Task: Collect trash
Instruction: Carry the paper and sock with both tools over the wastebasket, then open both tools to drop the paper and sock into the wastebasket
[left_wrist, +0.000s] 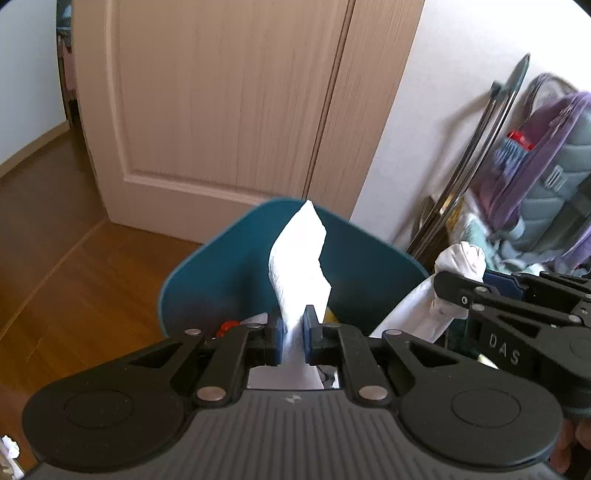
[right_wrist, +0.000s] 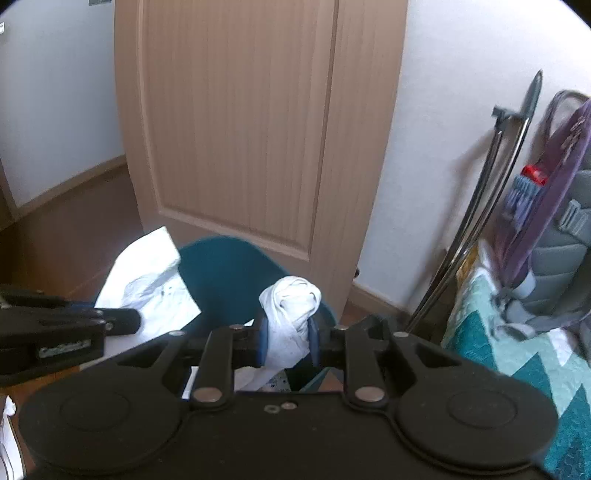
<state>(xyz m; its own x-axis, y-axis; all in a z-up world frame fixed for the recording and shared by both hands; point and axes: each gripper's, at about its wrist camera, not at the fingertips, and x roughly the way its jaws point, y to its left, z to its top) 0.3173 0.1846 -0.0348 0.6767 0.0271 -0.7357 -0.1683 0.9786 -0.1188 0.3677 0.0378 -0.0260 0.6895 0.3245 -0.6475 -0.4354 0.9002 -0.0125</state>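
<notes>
- On the left, the left gripper (left_wrist: 293, 332) is pinching a flat white paper towel (left_wrist: 299, 258), its blue pads (left_wrist: 277, 338) pressing together on the sheet's lower edge while the rest is standing up above the jaws.
- The paper towel is hanging over the open mouth of a teal bin (left_wrist: 229, 266), in front of a pale wooden door (left_wrist: 221, 103); a scrap of red and other bits are showing down inside the bin.
- It is looking very light and limp, likely to tear or slip if tugged, so a pinch near the edge, as here, seems enough; it should drop freely once let go.
- In the right wrist view, the same towel (right_wrist: 147, 280) is lying draped across the bin's near left rim (right_wrist: 221, 266), beside the left gripper (right_wrist: 122, 321).
- Further right, the right gripper (right_wrist: 286, 339) is clamping a crumpled white wad (right_wrist: 291, 306), its pads squeezing the bundle's waist just above the bin.
- The wad is appearing soft and springy, light too, and a mid-body hold looks the safest.
- At far right, a purple backpack (right_wrist: 554, 206) is leaning over a teal patterned quilt (right_wrist: 517, 332), beside metal poles (right_wrist: 480, 221).
</notes>
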